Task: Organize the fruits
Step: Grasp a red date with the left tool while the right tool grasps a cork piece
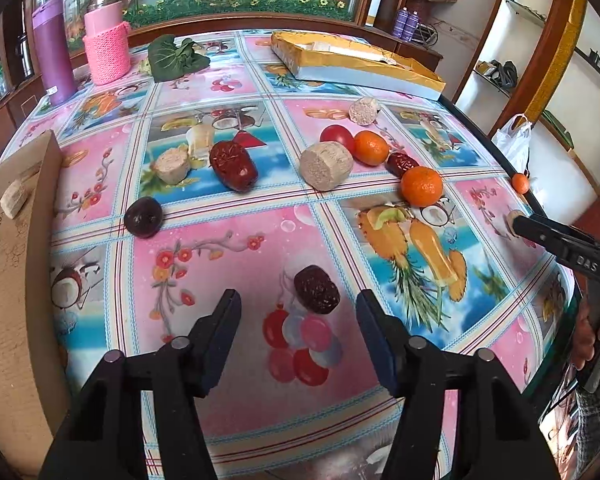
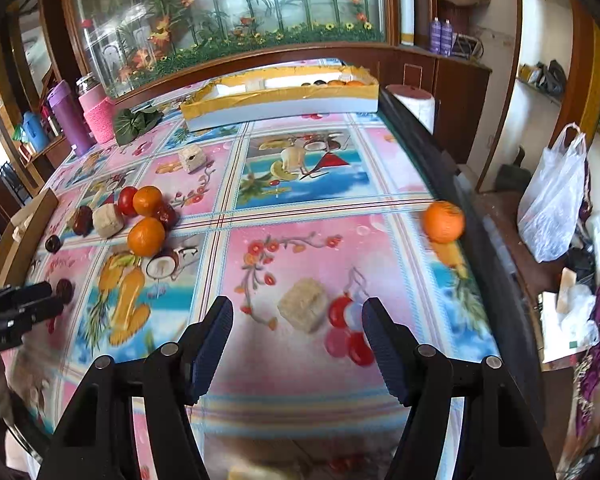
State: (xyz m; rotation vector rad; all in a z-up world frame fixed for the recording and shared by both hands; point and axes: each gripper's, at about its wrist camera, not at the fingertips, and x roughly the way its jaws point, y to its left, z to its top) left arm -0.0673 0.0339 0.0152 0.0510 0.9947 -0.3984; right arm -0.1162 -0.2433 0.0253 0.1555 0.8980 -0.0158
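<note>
A wrinkled dark-red jujube [image 1: 316,289] lies just ahead of the released left gripper [image 1: 298,312]; a pale tan cut block [image 2: 303,303] lies before the released right gripper [image 2: 297,320]. Each should be straddled squarely before the jaws are closed.

The bottom of the right wrist picture is looking smeary, so the pale lump [image 2: 260,472] at its edge is too blurry to name. A brown board [image 1: 16,260] is getting cut off at the left edge. The fruits [image 2: 340,82] inside the yellow box [image 2: 280,104] are mostly hiding behind its wall.
</note>
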